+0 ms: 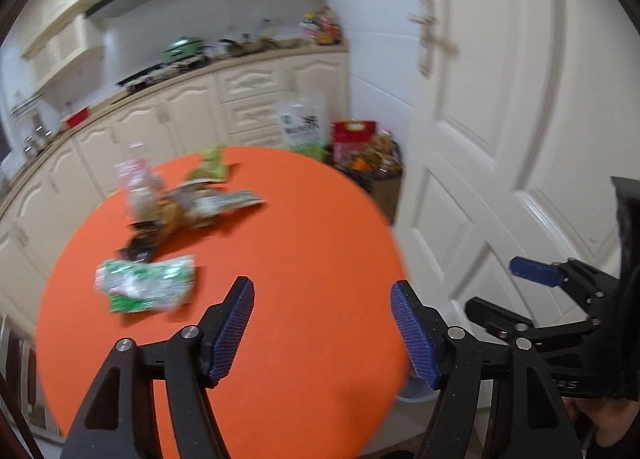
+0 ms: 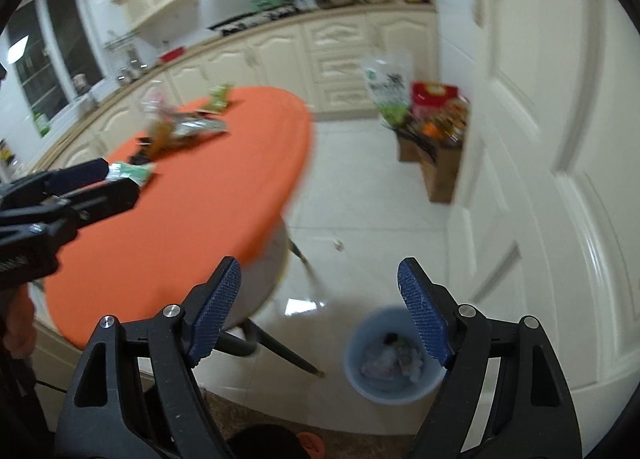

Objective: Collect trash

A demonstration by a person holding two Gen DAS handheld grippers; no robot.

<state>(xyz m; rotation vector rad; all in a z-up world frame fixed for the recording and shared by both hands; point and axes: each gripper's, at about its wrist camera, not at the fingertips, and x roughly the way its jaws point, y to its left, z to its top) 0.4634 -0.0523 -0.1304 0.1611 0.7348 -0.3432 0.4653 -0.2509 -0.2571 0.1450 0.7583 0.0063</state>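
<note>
Both grippers empty. Left gripper [image 1: 322, 325] has its jaws spread wide, nothing between the pads, hanging over the near part of the orange table [image 1: 304, 227]. Right gripper [image 2: 320, 311] is spread just as wide, also holding nothing, off the table's edge and over the floor, with the blue bin [image 2: 362, 375] just below and in front of it.

Trash on the table, from our left gripper outward: a crumpled green-and-white wrapper [image 1: 146, 285] is nearest, ahead and to the left, not touching the pads. Beyond it sits a dark wrapper [image 1: 142, 245], then a brownish pile with a flat silver-green packet [image 1: 228, 203], a clear plastic bottle [image 1: 138, 183] standing next to the pile, and a light green packet [image 1: 212, 167] near the far edge. Everything is motion-blurred, so we can't tell exact item count.

Progress, as we read it: the bin already holds some crumpled scraps, so part is done. At least five pieces are left on the table. The green-and-white wrapper looks like the easiest next pick for the left side.
</note>
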